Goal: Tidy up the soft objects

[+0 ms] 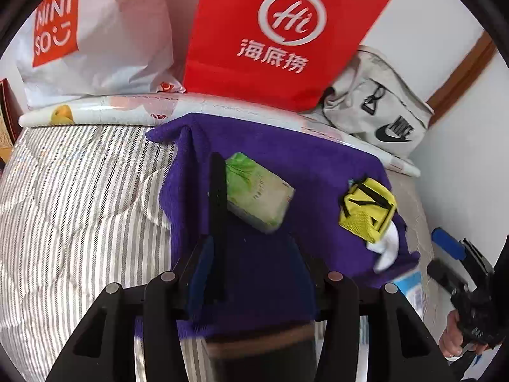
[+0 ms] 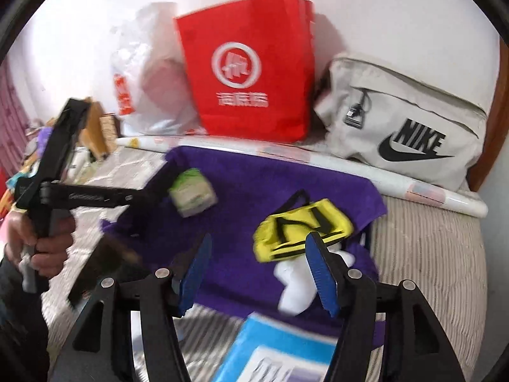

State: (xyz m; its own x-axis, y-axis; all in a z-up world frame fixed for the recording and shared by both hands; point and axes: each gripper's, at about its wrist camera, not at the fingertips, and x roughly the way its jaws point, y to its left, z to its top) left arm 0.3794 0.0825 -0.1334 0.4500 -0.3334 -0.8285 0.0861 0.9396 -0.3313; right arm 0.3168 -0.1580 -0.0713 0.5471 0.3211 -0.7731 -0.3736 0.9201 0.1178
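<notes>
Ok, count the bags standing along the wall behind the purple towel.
3: a white Miniso bag on the left, a red paper bag in the middle, a beige Nike bag on the right. More may be hidden behind.

Fuzzy purple cloth towel (image 1: 318, 172); glossy red paper bag (image 1: 280, 31).

Home bedroom. Bed (image 1: 79, 191) with grey-striped quilted cover fills area ahead of jaws. Beyond jaws, against white wall (image 2: 381, 9): red paper shopping bag (image 1: 273, 35), white Miniso bag (image 1: 95, 31), beige Nike backpack (image 2: 404, 130). Wooden door frame (image 1: 461, 76) far right of jaws. Pink curtain (image 2: 12, 108) and cluttered household items (image 2: 92, 137) far left.
</notes>
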